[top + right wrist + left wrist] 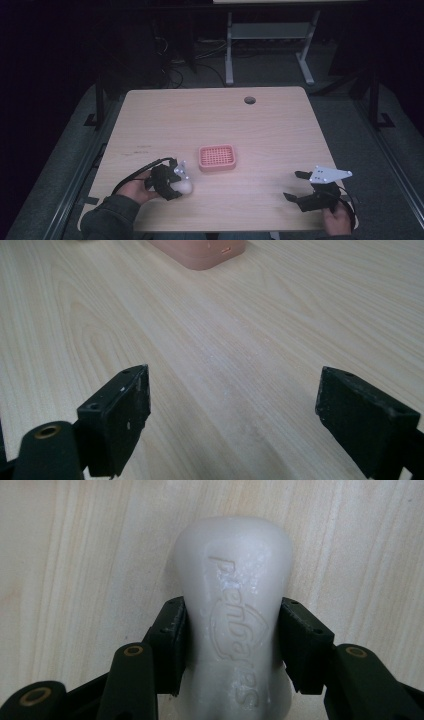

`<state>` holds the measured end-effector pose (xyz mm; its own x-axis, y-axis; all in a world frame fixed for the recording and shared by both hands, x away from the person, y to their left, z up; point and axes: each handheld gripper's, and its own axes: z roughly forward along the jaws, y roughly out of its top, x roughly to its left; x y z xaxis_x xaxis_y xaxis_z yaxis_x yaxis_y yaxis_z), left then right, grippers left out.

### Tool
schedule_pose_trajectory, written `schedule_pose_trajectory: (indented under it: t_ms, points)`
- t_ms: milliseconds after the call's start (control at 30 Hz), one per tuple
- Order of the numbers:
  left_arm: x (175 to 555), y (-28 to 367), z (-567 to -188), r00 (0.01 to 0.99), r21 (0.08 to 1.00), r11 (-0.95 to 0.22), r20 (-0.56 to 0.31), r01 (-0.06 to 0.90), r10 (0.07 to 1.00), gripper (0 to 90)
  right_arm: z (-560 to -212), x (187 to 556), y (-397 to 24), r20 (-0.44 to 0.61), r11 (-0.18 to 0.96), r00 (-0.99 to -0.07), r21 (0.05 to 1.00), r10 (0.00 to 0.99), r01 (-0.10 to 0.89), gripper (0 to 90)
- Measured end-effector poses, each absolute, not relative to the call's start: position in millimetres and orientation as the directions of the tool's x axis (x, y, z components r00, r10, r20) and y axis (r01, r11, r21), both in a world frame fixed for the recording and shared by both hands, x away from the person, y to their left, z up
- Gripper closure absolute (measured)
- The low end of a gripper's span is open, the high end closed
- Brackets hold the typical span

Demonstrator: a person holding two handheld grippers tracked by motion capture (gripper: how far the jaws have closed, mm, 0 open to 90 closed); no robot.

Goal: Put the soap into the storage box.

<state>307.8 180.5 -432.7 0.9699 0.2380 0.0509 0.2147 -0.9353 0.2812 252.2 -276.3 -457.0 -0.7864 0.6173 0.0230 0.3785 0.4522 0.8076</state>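
Down at the lower left of the high view, the left gripper (176, 186) has its jaws clamped on a white bar of soap (184, 187), which lies on the wooden table (270, 125) just left of and below the pink soap dish (217, 158). Seen from the left gripper view, the soap (235, 615) is pinched across its narrow waist, one black pad pressing on each side, with the rounded end sticking out past the pads and a raised logo running along the top face. My guess is that it is light and hard enough to hold its shape, but smooth and likely slippery, so the waist looks like the sensible place to hold: the wider ends should stop it from sliding out. A hard squeeze could dent it.

Over at the lower right, the right gripper (299, 186) hovers with its jaws wide apart, holding nothing. Its own view shows bare wood between the two pads (122, 415), and the dish (200, 251) sits at the top edge, well apart.
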Motion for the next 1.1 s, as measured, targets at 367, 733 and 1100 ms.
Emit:
schedule_pose_trajectory:
  t_ms: [367,733,1100]
  points:
    - [312,177,-434,0.97,0.236,-0.946,0.045,0.221,0.238,49.8,-457,252,-276,0.023,0.451,-0.786,0.808,0.618,0.378,14.1]
    - [320,176,-434,0.972,0.215,-0.949,-0.002,0.231,0.236,49.8,-457,252,-276,0.024,0.45,-0.788,0.81,0.615,0.376,14.1]
    - [322,181,-432,0.961,0.292,-0.92,0.013,0.261,0.277,49.9,-457,252,-276,0.024,0.448,-0.787,0.811,0.616,0.376,14.1]
